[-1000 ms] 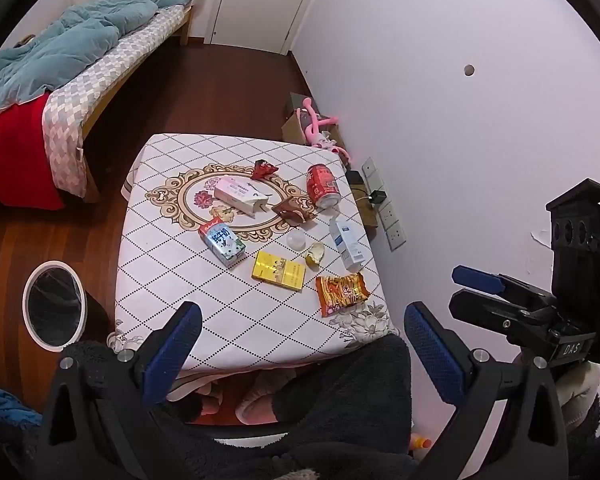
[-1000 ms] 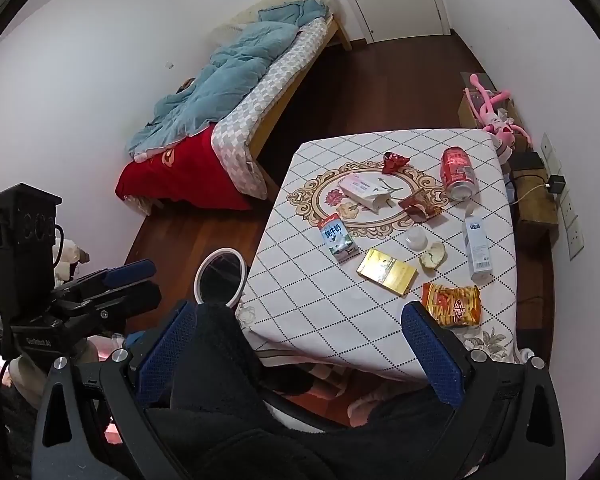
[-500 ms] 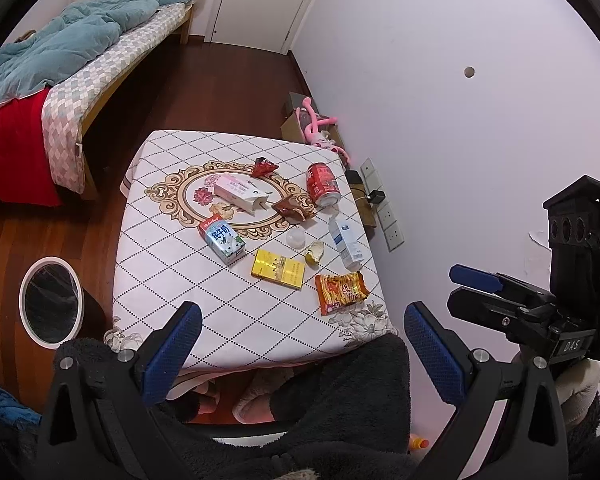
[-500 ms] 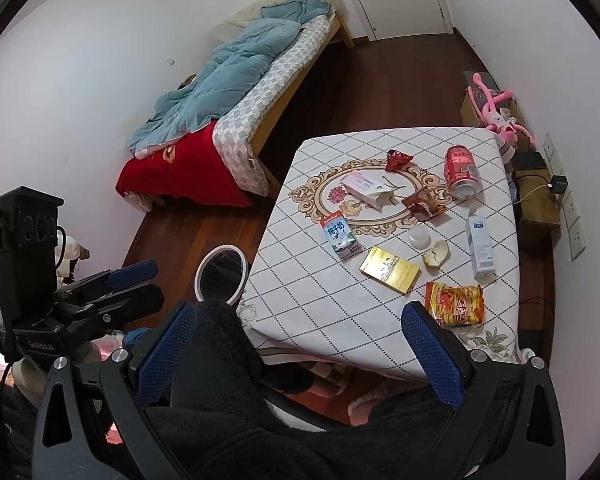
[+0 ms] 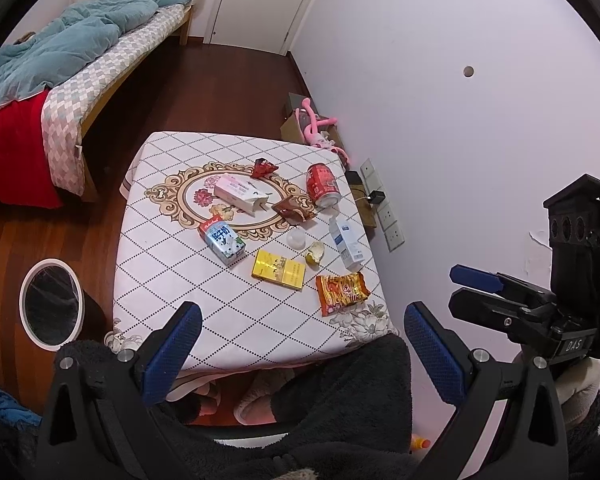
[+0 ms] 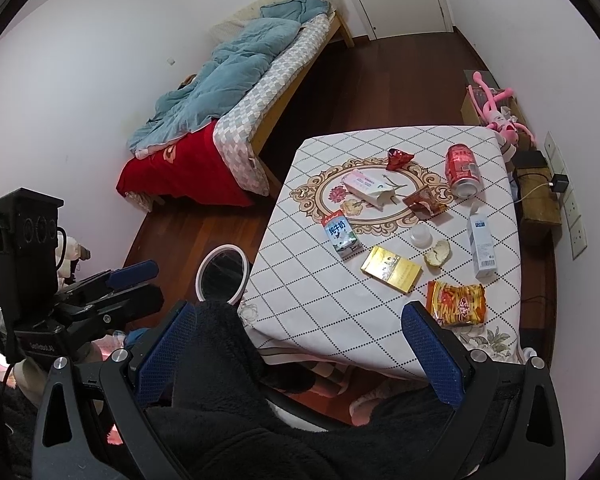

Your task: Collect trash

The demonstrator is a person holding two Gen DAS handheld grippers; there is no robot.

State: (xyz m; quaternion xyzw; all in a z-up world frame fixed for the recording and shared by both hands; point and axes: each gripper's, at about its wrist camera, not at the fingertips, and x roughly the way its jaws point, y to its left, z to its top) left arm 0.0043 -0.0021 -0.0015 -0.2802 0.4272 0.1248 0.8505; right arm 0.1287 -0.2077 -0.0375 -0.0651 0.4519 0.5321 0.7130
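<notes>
Dark wooden flooring runs from a closed door past a bed (image 5: 100,60) with a blue quilt and a red blanket to a small square table (image 5: 204,292), which stands against a white wall under a white cloth with a black diamond grid and a gold oval medallion. Trash lies scattered over the cloth: a pink-and-white carton (image 5: 239,193) on its side inside the medallion, a crumpled red wrapper (image 5: 264,167) at its far edge, a brown wrapper (image 5: 294,211) just beside a tipped red drink can (image 5: 323,185), a blue-and-white milk carton (image 5: 222,239), a small clear cup (image 5: 297,237), a piece of peel (image 5: 315,251), a white-and-blue box (image 5: 347,244) near the wall edge, a flat yellow box (image 5: 279,269), and an orange snack bag (image 5: 342,287) close to the near corner. On the floor just beside the table's left edge stands a white-rimmed trash bin (image 5: 50,306) lined with a black bag. Both grippers hang high over the near side of the table, above the person's dark fleece-covered legs. Left gripper (image 5: 302,354): blue-padded fingers spread wide, nothing between them. Right gripper (image 6: 300,354): likewise spread wide and empty. Each shows in the other's view off to the side.
</notes>
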